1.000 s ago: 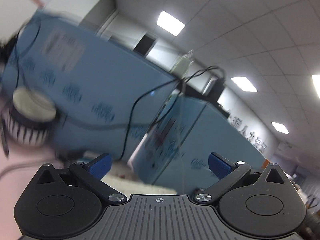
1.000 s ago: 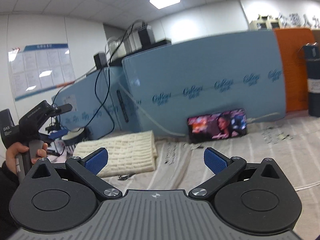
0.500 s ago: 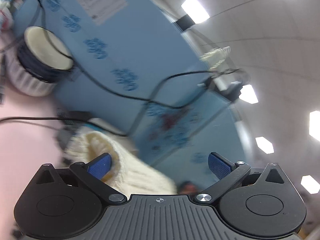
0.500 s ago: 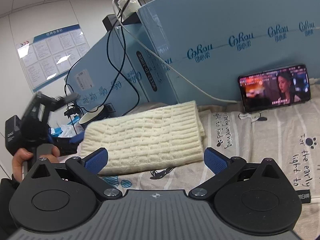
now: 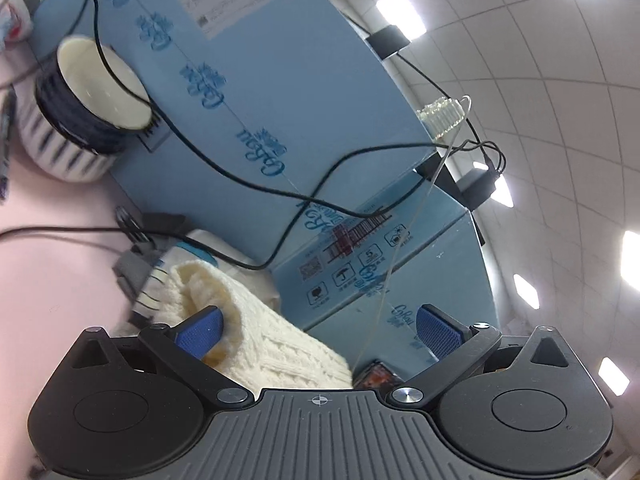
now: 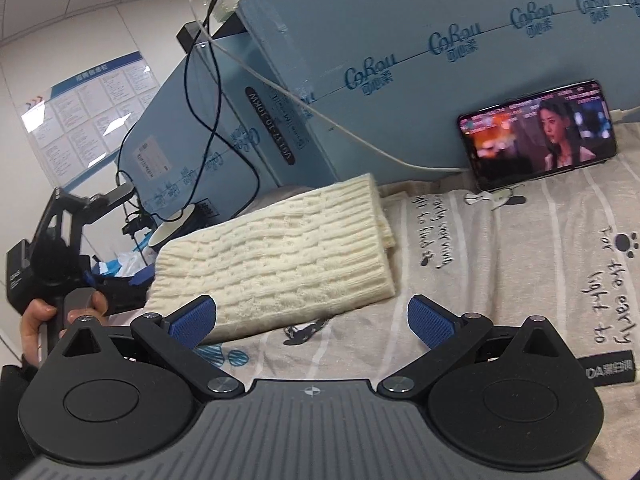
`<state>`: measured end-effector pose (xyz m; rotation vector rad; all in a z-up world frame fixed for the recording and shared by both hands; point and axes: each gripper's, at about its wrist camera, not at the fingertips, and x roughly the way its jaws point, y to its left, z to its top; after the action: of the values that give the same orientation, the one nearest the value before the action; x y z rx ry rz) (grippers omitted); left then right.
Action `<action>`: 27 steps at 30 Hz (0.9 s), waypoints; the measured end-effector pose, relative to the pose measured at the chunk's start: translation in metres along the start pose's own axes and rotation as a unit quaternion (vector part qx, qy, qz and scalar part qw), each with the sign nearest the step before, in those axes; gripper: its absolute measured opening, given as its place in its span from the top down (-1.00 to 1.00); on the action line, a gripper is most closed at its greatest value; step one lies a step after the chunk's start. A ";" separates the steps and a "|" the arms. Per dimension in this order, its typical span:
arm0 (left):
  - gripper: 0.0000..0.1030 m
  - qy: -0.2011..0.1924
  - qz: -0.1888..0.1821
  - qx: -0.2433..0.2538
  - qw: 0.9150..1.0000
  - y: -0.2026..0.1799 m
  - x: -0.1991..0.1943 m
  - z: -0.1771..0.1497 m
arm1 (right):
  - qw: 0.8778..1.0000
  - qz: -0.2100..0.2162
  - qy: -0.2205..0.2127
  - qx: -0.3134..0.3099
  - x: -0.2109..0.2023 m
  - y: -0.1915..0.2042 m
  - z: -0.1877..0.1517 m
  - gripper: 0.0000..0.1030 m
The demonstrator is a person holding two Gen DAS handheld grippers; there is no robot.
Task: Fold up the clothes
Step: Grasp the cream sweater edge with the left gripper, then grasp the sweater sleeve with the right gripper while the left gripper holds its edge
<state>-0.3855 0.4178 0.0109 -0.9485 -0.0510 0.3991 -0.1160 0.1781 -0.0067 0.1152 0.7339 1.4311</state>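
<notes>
A cream cable-knit sweater (image 6: pixel 280 256) lies folded into a rectangle on the striped printed sheet (image 6: pixel 520 264), close to the blue boxes. My right gripper (image 6: pixel 312 320) hangs open just in front of its near edge, the left fingertip (image 6: pixel 192 320) over the sweater's corner. In the left wrist view the same sweater (image 5: pixel 264 336) shows end-on as a rolled fold. My left gripper (image 5: pixel 320 328) is open at that end, its left fingertip (image 5: pixel 200 332) against the knit. A hand (image 6: pixel 40 316) holds the left gripper's handle at the sweater's left end.
Tall blue cartons (image 6: pixel 400 60) wall off the back, with black cables (image 5: pixel 248 184) draped across them. A phone (image 6: pixel 536 132) playing video leans on the carton. A striped mug (image 5: pixel 80 120) stands on the pink surface (image 5: pixel 52 280) at left.
Both grippers have come down and closer to the folded sweater. The left one swung from pointing at boxes and ceiling to the sweater's end. Both stay open.
</notes>
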 end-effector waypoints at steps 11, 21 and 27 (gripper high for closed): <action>0.49 -0.014 0.035 0.097 0.995 -0.015 0.002 -0.013 | 0.982 0.074 0.001 0.176 0.027 -0.013 0.026 -1.00; 0.26 0.085 -0.103 0.360 0.923 -0.091 -0.016 -0.074 | 0.959 0.115 0.017 0.257 0.026 -0.030 0.031 -1.00; -0.10 0.162 -0.125 0.460 0.864 -0.113 -0.015 -0.117 | 0.948 0.144 0.036 0.281 0.022 -0.034 0.023 -0.87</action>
<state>-0.3392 0.2627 0.0340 -0.0389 0.3031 -0.0113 -0.0761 0.2009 -0.0137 0.6370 1.2105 1.4679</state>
